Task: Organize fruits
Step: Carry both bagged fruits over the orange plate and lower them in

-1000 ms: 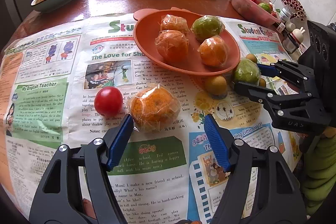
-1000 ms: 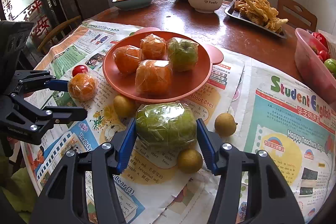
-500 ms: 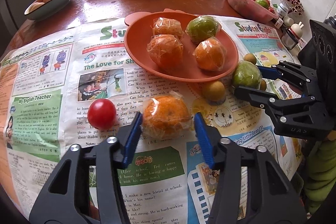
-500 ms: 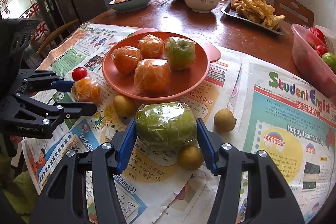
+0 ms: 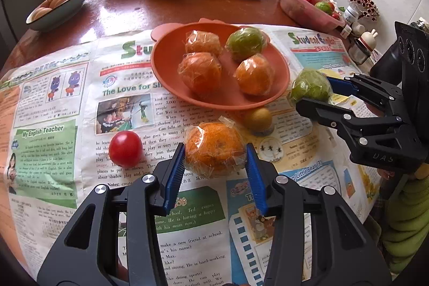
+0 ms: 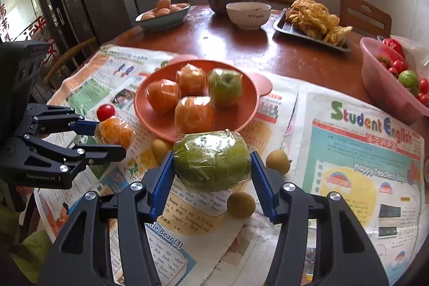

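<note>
Plate [image 5: 278,66], twelve o'clock: four wrapped fruits in. My left gripper [image 5: 215,173] fingers clasp wrapped orange [image 5: 214,148]; right gripper [image 6: 211,178] fingers grasp wrapped green apple [image 6: 211,160] (lifted, apparently). Tomato [image 5: 125,148], small brown fruits remain on bench.

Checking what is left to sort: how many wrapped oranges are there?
4. Three sit on the orange plate. The fourth orange lies on the newspaper between the left tool's fingers. None seems hidden.

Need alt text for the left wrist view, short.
Left gripper closes its blue pads on a plastic-wrapped orange lying on newspaper, red tomato beside it. Behind, an orange plate holds four wrapped fruits.
</note>
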